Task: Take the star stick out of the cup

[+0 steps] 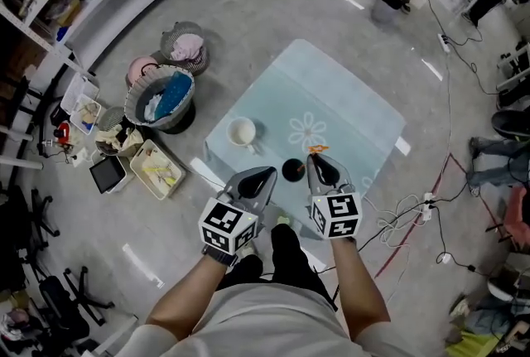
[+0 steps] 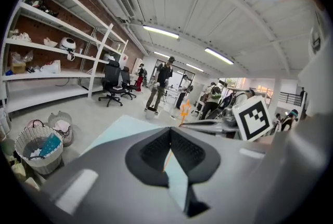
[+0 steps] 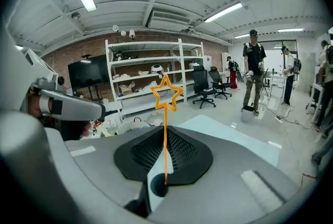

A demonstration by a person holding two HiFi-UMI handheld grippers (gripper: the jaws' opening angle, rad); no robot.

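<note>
Right gripper view: right gripper pinches star stick, tip near cup; left gripper closed, empty; risk: stick slips w/ loose pinch, snags rim.

- My head view looked steeply down from high over the cloth.
- My gripper views sat low, facing outward along their jaws; both caught the shelves and star stick.

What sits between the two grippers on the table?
A small black cup on the blue cloth, between the left gripper and the right gripper, which holds the star stick; the head view shows it.
</note>
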